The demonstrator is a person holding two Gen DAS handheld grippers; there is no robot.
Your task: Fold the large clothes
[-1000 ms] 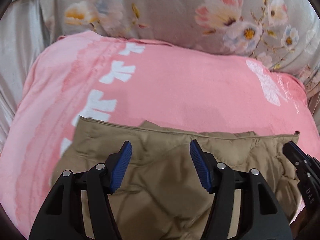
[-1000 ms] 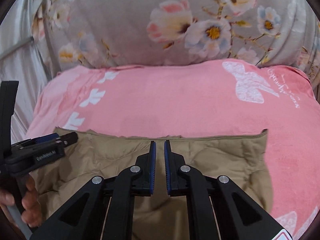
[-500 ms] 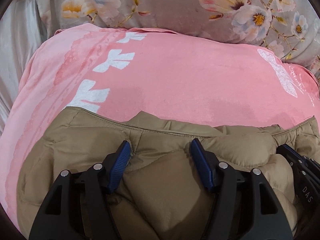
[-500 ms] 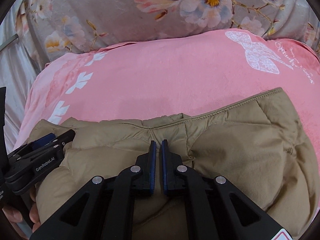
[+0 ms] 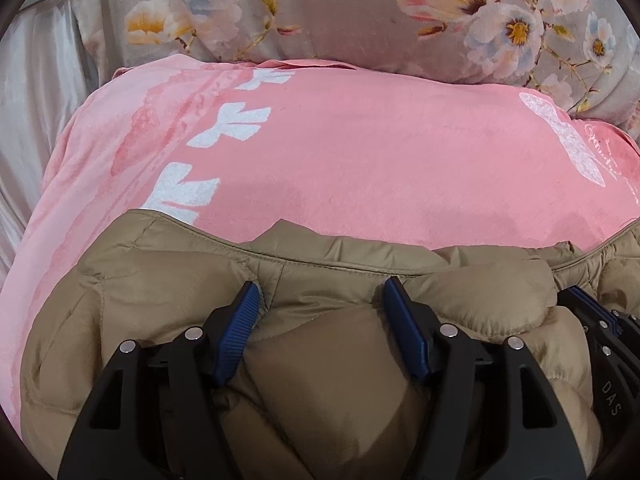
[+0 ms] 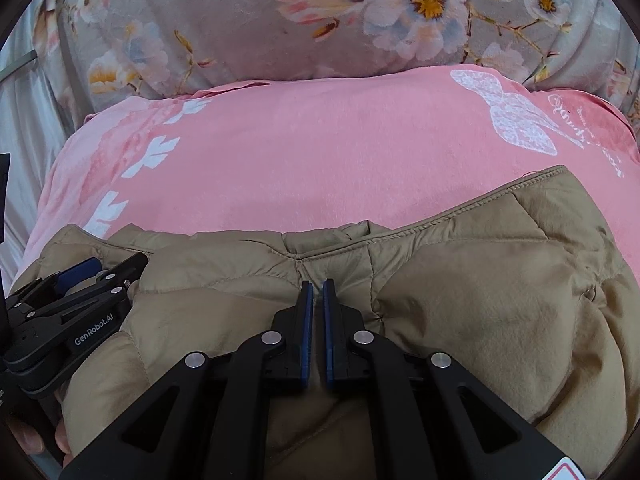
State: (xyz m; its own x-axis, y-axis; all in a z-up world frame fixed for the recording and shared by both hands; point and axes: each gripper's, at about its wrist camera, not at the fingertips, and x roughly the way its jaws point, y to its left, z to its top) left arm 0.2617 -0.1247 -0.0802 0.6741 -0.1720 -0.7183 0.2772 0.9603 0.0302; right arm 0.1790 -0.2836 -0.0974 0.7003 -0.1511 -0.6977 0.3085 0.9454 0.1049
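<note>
A tan quilted puffer jacket [image 5: 168, 280] lies bunched on a pink blanket [image 5: 360, 160]; it also shows in the right wrist view [image 6: 480, 280]. My left gripper [image 5: 320, 300] is open, its blue pads pressed down into the jacket with a puff of fabric between them. My right gripper [image 6: 316, 288] is shut on a fold of the jacket near its hem seam. The left gripper shows at the left of the right wrist view [image 6: 100, 276]. The right gripper shows at the right edge of the left wrist view [image 5: 600, 320].
A grey floral quilt [image 5: 360, 12] is piled behind the pink blanket [image 6: 320, 152]. Pale sheet or curtain [image 5: 36, 100] lies at the left. A hand [image 6: 36, 440] holds the left gripper's handle.
The jacket went from lying flat to bunched and puffy as both grippers pushed forward and down into it. Its right corner moved up and forward. The right gripper stayed shut.
</note>
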